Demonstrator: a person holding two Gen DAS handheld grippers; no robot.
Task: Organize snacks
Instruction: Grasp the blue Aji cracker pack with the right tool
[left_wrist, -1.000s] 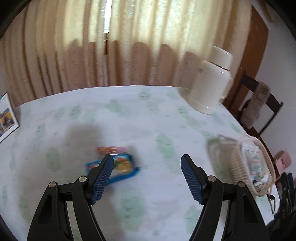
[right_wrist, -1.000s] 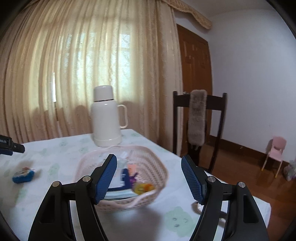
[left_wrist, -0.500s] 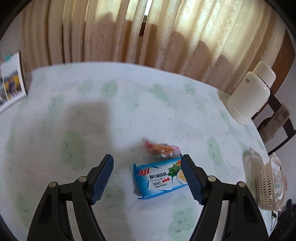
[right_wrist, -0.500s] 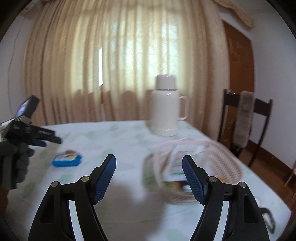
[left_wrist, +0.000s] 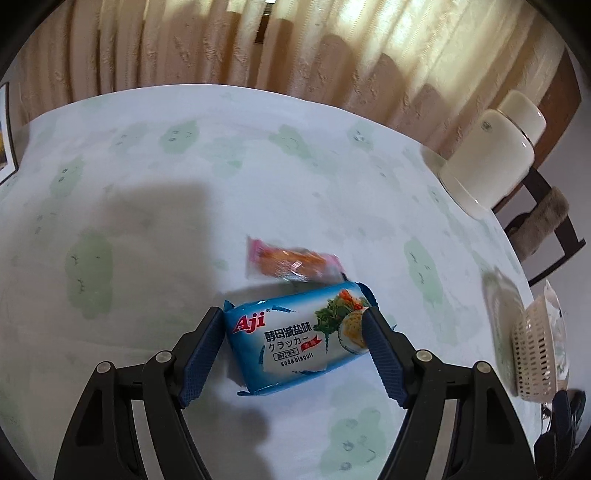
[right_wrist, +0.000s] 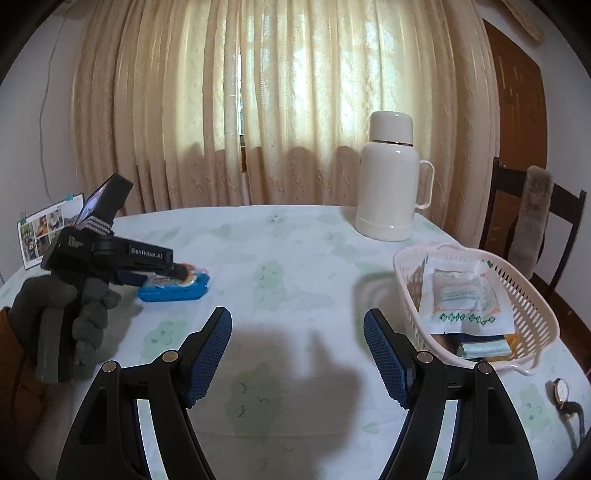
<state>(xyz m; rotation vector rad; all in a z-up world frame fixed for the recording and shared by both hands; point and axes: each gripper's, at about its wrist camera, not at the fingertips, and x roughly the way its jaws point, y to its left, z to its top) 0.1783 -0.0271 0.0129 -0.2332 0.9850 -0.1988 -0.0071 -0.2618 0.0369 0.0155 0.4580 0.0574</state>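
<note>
A blue Aji soda biscuit pack (left_wrist: 295, 336) lies on the table between the open fingers of my left gripper (left_wrist: 293, 328); the fingers flank its two ends. A small pink and orange snack packet (left_wrist: 291, 263) lies just beyond it. In the right wrist view the blue pack (right_wrist: 173, 288) sits at the left under the left gripper (right_wrist: 181, 271). My right gripper (right_wrist: 297, 332) is open and empty above the table, left of the white plastic basket (right_wrist: 532, 295), which holds several snack packets.
A white thermos jug (right_wrist: 391, 181) stands at the back right of the table. A dark chair (right_wrist: 535, 221) stands behind the basket. A photo calendar (right_wrist: 40, 229) stands at the far left. A wristwatch (right_wrist: 561, 391) lies near the front right edge.
My left gripper has swung left and come down over the blue pack, which now sits between its fingers. My right gripper has turned left, away from the basket.
</note>
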